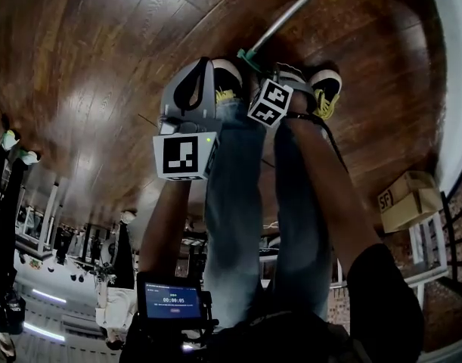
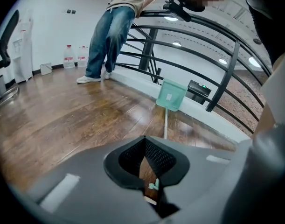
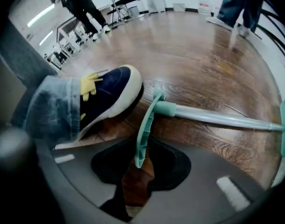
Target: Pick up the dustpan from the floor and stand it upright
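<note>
Right gripper (image 3: 141, 168) has its jaws parted, and the lower tip of the green handle grip (image 3: 147, 125) of the dustpan (image 3: 235, 121) dips between them; whether the pads touch it is unclear. Left gripper (image 2: 145, 155) is only slightly parted and holds nothing, with floor and a green sliver showing through the gap. Just left of the grip sits the person's navy shoe (image 3: 105, 94). From the grip the pale pole (image 3: 203, 116) lies along the wooden floor (image 3: 189, 50) to the right, where the pan is cut off at the edge. Only the left gripper view shows the green pan (image 2: 171, 94) whole, far off at the foot of the railing (image 2: 198, 55). From the head view the marker cubes (image 1: 184, 156) show, but the jaws are out of sight.
</note>
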